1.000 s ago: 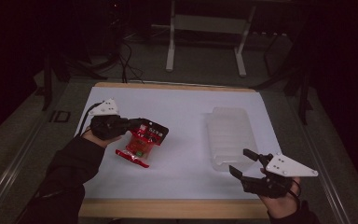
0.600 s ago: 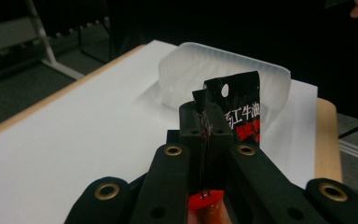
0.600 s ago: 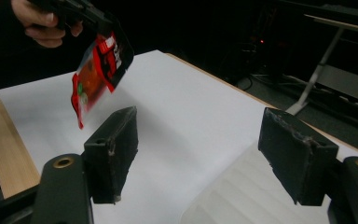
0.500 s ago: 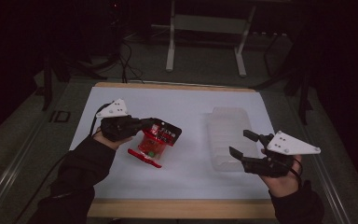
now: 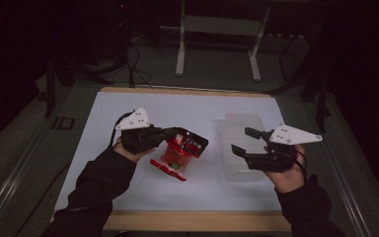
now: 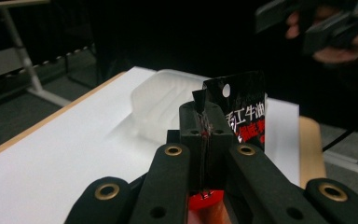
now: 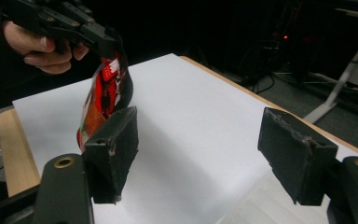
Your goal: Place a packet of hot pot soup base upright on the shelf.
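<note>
Above the table (image 5: 128, 192), jaws pinch the red packet (image 5: 180, 153).

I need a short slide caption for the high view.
Left gripper lifts a red snack packet; open right gripper waits over a clear tray.

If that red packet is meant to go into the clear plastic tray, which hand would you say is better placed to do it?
Probably the left. Its hand-held gripper is already shut on the red packet, lifted beside the clear tray. The right hand-held gripper hovers open over the tray, holding nothing.
</note>
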The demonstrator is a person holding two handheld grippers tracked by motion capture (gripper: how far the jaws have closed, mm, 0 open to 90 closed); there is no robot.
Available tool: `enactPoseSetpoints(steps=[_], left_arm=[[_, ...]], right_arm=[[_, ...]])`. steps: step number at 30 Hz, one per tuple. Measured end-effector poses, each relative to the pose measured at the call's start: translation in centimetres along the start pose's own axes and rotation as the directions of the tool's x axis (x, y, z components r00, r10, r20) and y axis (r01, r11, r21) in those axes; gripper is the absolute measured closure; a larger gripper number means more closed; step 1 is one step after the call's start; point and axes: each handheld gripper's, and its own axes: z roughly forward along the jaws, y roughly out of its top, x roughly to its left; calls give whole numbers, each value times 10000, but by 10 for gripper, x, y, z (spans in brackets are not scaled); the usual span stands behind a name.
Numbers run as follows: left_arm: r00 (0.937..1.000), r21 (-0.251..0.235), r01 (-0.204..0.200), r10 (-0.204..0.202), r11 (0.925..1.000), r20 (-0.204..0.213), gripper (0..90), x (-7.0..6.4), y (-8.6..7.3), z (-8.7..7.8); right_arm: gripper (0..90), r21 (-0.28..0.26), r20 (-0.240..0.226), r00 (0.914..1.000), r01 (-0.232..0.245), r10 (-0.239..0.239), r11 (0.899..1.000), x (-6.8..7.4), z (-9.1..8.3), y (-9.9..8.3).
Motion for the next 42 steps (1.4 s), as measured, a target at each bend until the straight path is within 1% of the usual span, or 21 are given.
enactPoseSetpoints(steps=[1, 3, 4, 5, 8, 9, 12, 14, 15, 16, 18, 21, 23, 24, 25, 30, 32, 33, 36, 40, 42], left_arm=[[10000, 0, 0, 0, 10000, 0, 889, 0, 0, 0], [9999, -172, 9, -7, 9999, 106, 888, -4, 0, 9], [9997, -196, 43, -38, 9998, 244, 888, -5, 0, 11], [9998, -216, -28, 32, 9998, 200, 888, -6, 0, 13], [9999, -288, 34, -30, 9996, 140, 888, -8, 0, 20], [9997, -376, 82, -73, 9993, 228, 888, -8, 0, 21], [9998, -493, 88, -78, 9987, 188, 888, -9, 0, 25], [9996, -611, 120, -105, 9981, 252, 888, -10, 0, 28], [9994, -791, 175, -149, 9967, 324, 888, -11, 1, 31], [9997, -863, 91, -72, 9962, 222, 888, -12, 1, 32], [9996, -1026, 121, -94, 9947, 267, 888, -13, 2, 35], [9995, -1287, 186, -153, 9915, 272, 887, -14, 2, 38], [9994, -1338, 224, -188, 9908, 283, 887, -15, 3, 39], [9995, -1416, 222, -190, 9897, 234, 887, -15, 2, 40], [9993, -1433, 259, -216, 9893, 315, 887, -15, 3, 41], [9990, -1506, 233, -175, 9883, 400, 886, -18, 3, 44], [9991, -1469, 193, -134, 9890, 411, 886, -19, 3, 46], [9987, -1465, 259, -190, 9889, 482, 886, -19, 3, 47], [9987, -1361, 262, -200, 9904, 469, 885, -18, 4, 48], [9982, -1249, 344, -278, 9916, 538, 883, -18, 7, 48], [9979, -1225, 362, -294, 9918, 569, 880, -18, 8, 48]], right_arm=[[286, 47, -44, 10000, 8, -8, 10000, 0, 4, 1], [287, 101, -265, 9996, 0, 3, 9999, 1, 12, 2], [289, 113, -337, 9994, -27, 30, 9999, 2, 14, 2], [296, 135, -417, 9991, -61, 67, 9999, 2, 17, 3], [299, 228, -654, 9978, -131, 146, 9997, 3, 25, 3], [302, 253, -772, 9969, -114, 134, 9996, 4, 27, 3], [324, 327, -1057, 9941, -195, 229, 9993, 6, 34, 1], [333, 349, -1107, 9935, -226, 264, 9991, 7, 37, 1], [383, 458, -1220, 9923, -168, 223, 9988, 8, 41, -1], [424, 491, -1270, 9917, -117, 178, 9987, 9, 43, -2], [471, 610, -1371, 9906, 66, 18, 9981, 10, 47, -2], [555, 685, -1490, 9888, 96, 7, 9976, 10, 49, -2], [619, 670, -1579, 9875, 115, -7, 9977, 10, 48, -1], [648, 586, -1516, 9884, 132, -42, 9982, 9, 48, -1], [690, 596, -1550, 9879, 120, -26, 9982, 9, 47, -1], [779, 772, -1557, 9878, 192, -70, 9968, 7, 46, 2], [826, 864, -1716, 9852, 185, -34, 9961, 5, 46, 3], [859, 875, -1727, 9849, 291, -136, 9957, 3, 46, 3], [898, 984, -1931, 9808, 457, -260, 9941, -1, 47, 3], [900, 1063, -2355, 9711, 648, -382, 9922, -7, 47, 6], [900, 1065, -2398, 9696, 764, -490, 9914, -8, 46, 7]])
